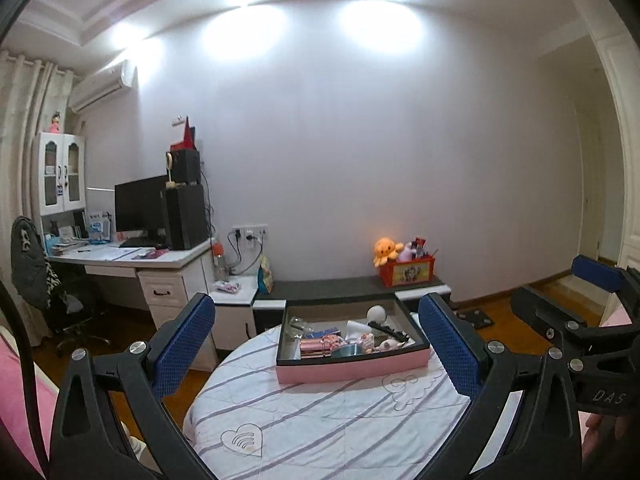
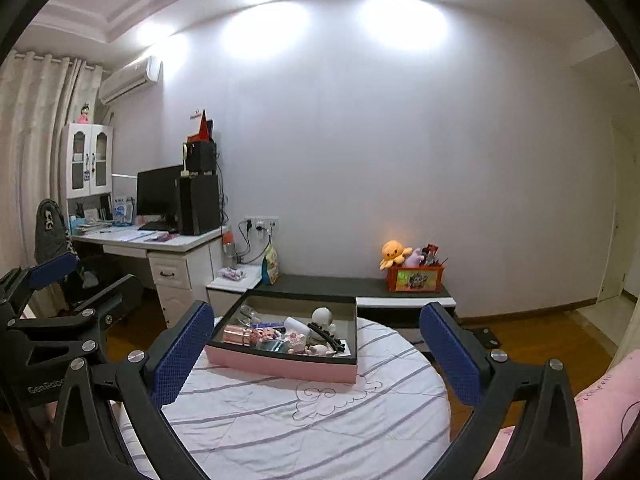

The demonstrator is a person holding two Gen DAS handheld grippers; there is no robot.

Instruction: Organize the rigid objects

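**Both grippers held apart above a pink tray of small items**

A pink tray (image 1: 352,370) with a dark inner rim sits on a round surface covered with a white sheet (image 1: 320,420) with grey stripes; whether this is a bed or a table under the cloth cannot be told. The sheet carries stitched outlines: a heart (image 1: 242,440) near the front edge and a cloud-like figure (image 2: 332,396) just in front of the tray.

Inside the tray lies a jumble of rigid things. A rose-gold cylinder (image 2: 236,335) lies on its side at the tray's left, a round metal tin (image 2: 272,346) sits near the front wall, a small white figurine (image 2: 323,316) stands toward the back, and a black stick-shaped piece (image 2: 326,334) lies slanted at the right. Any labels on them are too small to read.

The left gripper (image 1: 326,348) hovers before the tray with its blue-padded fingers (image 1: 184,344) spread wide, holding nothing. The right gripper (image 2: 320,354) hangs likewise, fingers wide apart and empty. Each gripper appears at the edge of the other's view; the black body of the right one bears the letters "DAS" (image 1: 608,397), and the left one shows "GenRobo", cut off (image 2: 45,388).

Behind, a low dark bench (image 1: 332,290) against the wall holds a red box (image 1: 407,274) with a printed picture and an orange plush octopus (image 1: 386,250). On the left a worktop (image 1: 120,258) carries a black monitor (image 1: 140,204) and a computer tower (image 1: 186,216).
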